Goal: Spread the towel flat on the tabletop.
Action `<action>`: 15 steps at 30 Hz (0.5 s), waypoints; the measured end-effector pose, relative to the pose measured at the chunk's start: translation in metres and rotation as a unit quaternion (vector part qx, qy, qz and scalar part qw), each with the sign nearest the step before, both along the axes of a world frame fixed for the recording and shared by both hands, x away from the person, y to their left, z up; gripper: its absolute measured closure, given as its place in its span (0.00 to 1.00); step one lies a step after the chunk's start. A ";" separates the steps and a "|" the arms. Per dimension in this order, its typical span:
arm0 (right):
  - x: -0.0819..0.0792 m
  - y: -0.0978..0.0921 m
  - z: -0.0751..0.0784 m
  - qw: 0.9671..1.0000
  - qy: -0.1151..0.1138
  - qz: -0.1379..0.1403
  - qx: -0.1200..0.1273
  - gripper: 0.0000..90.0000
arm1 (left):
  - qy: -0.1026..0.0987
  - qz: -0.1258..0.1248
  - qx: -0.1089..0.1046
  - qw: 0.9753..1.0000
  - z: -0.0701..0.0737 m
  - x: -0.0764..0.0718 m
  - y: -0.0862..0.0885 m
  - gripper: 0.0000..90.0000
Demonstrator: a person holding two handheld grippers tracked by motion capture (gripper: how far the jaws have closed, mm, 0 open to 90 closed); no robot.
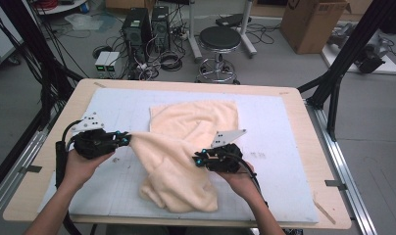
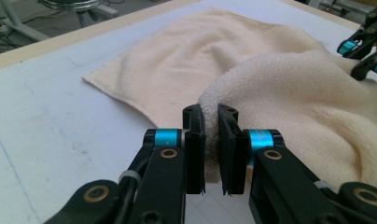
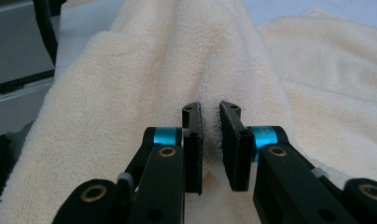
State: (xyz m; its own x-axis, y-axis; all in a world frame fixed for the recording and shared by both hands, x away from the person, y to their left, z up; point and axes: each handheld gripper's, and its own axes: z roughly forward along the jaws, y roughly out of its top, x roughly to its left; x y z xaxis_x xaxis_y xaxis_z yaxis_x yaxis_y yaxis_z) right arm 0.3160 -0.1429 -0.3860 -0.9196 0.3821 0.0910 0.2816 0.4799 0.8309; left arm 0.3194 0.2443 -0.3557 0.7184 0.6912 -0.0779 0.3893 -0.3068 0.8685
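**Both claws pinched on the towel, mid-fold**

Room first: a lab floor behind the table, with a round black stool (image 1: 219, 38), two computer towers (image 1: 146, 27), loose cabling and a cardboard box (image 1: 313, 22) at the far right. Black frame legs stand on either side.

The table (image 1: 294, 105) is pale wood, topped by a light blue-white mat (image 1: 279, 142) that covers most of it. The mat looks flat and matte, with faint scuffs; I judge it gives cloth a bit of drag, not a slide.

The towel (image 1: 186, 147) lies mid-mat, cream terry. Its far part rests flat; the near part is lifted and bunched into a ridge running between my two grippers, with a slack heap sagging toward the near edge.

Handling, as I judge it: light, soft, fully limp. It holds no shape, so anything not gripped droops and drags. The loop pile is grippy, so slipping out is unlikely, but the thickness doubles at folds. Best hold is at an edge or corner, one layer only if possible.

Left gripper (image 1: 123, 140): jaws closed on a fold of towel edge; in the left gripper view (image 2: 211, 140) the cloth is squeezed between the pads.

Right gripper (image 1: 200, 159): jaws closed on the towel too; in the right gripper view (image 3: 211, 140) a thin ridge of terry sits between them, and the stretched cloth runs away ahead.
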 end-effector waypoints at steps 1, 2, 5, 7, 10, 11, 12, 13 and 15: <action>0.001 0.000 0.000 1.000 0.000 -0.003 -0.007 0.89 | 0.008 -0.003 0.009 1.000 -0.003 0.002 -0.002 0.91; 0.002 -0.001 -0.002 1.000 0.002 -0.006 -0.012 0.89 | 0.018 -0.002 0.018 1.000 -0.010 0.006 -0.006 0.90; 0.012 -0.006 -0.009 0.998 0.017 -0.037 -0.040 0.89 | 0.039 0.004 0.039 0.998 -0.029 0.018 -0.019 0.90; 0.021 -0.009 -0.014 0.997 0.022 -0.059 -0.048 0.89 | 0.049 0.008 0.044 0.998 -0.039 0.027 -0.027 0.89; 0.036 -0.013 -0.023 0.994 0.036 -0.086 -0.052 0.87 | 0.058 0.015 0.023 0.998 -0.045 0.036 -0.031 0.80; 0.039 -0.015 -0.025 0.994 0.043 -0.092 -0.045 0.84 | 0.055 0.017 0.014 0.998 -0.045 0.037 -0.031 0.75; 0.042 -0.017 -0.025 0.994 0.047 -0.097 -0.035 0.79 | 0.053 0.015 0.007 0.998 -0.043 0.036 -0.030 0.71; 0.042 -0.019 -0.024 0.994 0.050 -0.099 -0.022 0.77 | 0.051 0.010 0.001 0.999 -0.041 0.034 -0.028 0.68; 0.037 -0.023 -0.018 0.995 0.038 -0.093 -0.005 0.72 | 0.041 0.005 0.005 0.999 -0.035 0.028 -0.024 0.62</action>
